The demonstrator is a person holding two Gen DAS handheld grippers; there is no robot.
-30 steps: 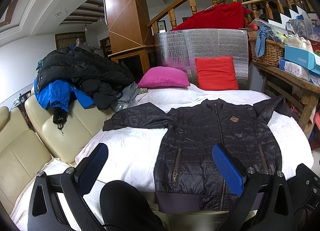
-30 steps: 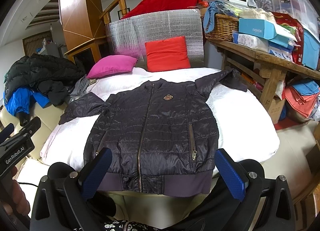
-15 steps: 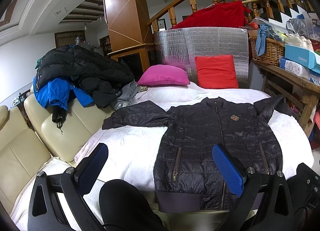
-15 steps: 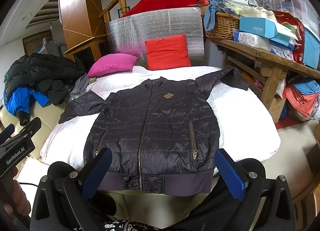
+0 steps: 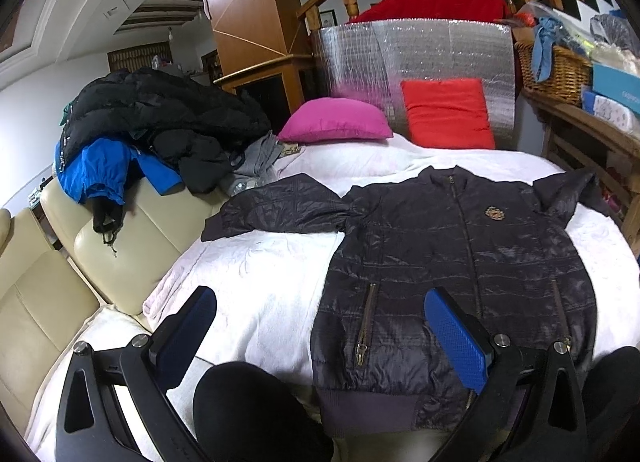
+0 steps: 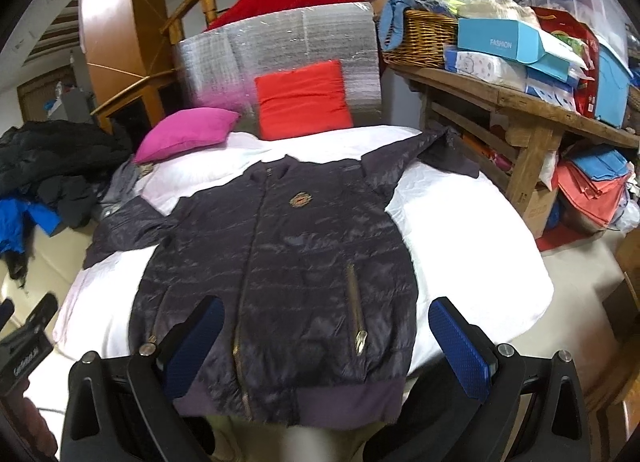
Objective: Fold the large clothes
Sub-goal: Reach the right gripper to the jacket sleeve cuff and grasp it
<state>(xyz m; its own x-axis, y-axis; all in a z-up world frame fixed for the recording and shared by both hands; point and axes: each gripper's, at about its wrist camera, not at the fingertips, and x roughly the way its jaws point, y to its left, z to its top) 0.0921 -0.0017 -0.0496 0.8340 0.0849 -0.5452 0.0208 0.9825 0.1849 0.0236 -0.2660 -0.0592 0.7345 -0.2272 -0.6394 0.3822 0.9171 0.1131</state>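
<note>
Dark quilted jacket (image 6: 280, 262) flat, left gripper (image 5: 320, 326) and right gripper (image 6: 324, 338) agape, empty

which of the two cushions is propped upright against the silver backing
The red cushion: it stands upright, leaning on the silver foil panel. The magenta cushion lies flat on the white cover, to the red one's left.

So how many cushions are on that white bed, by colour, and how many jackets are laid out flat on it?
Pink cushion: 1
Red cushion: 1
Dark jacket spread flat, front up: 1
Total: 3
</note>
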